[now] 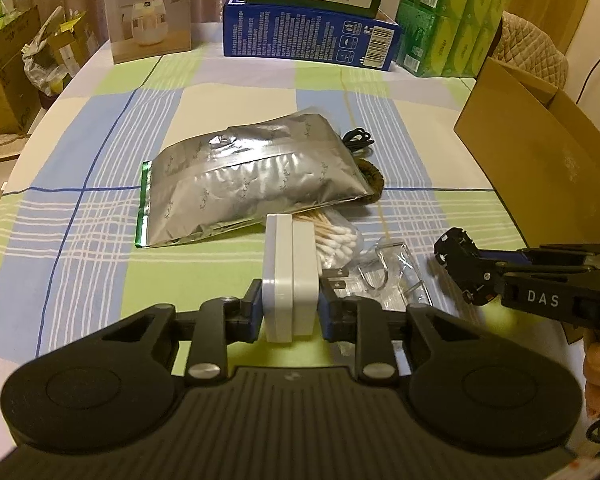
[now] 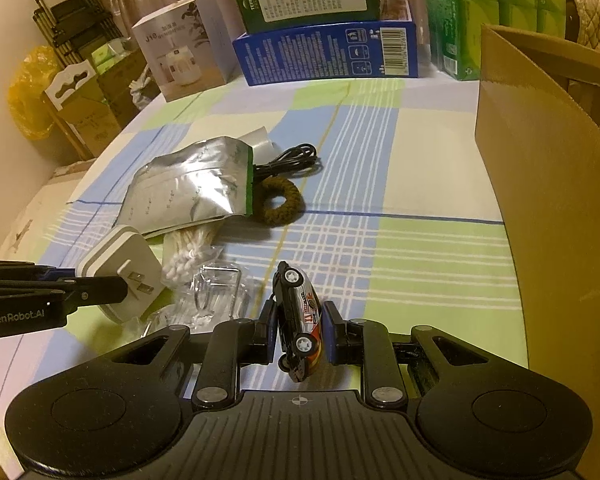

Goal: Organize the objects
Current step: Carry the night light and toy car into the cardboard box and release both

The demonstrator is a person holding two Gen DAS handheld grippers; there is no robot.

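Lying at far left of the checked surface [image 1: 100, 208]: silver foil pouch [image 1: 252, 184], crinkled, flat, long axis running left to right, green seal strip at its left end. Peeking from under its near edge: cotton swabs [image 1: 336, 236] in a clear bag, wooden stems fanned out.

Clamping at centre-left: left gripper [image 1: 290, 300], closed on the white charger [image 1: 290, 276], a smooth hard plastic block held on edge, long axis pointing forward along the fingers, metal prongs facing right. Hanging just above the surface, not resting on it, as far as can be judged.

Lying just right of the charger: clear plastic hook packaging [image 1: 384, 276], glossy and crumpled. Behind it, beside the pouch: brown fuzzy ring [image 2: 278, 202] and coiled black cable [image 2: 296, 160].

Clamping further right: right gripper [image 2: 300, 332], closed on the toy car [image 2: 300, 320], small, hard, turned on its side, long axis along the fingers, wheels facing left.

Standing at far right: open cardboard box [image 2: 540, 184], matte brown, tall wall toward the grippers. Lying right of both grippers, nearer the right one; probably calling for a lift over the rim, toy car first.
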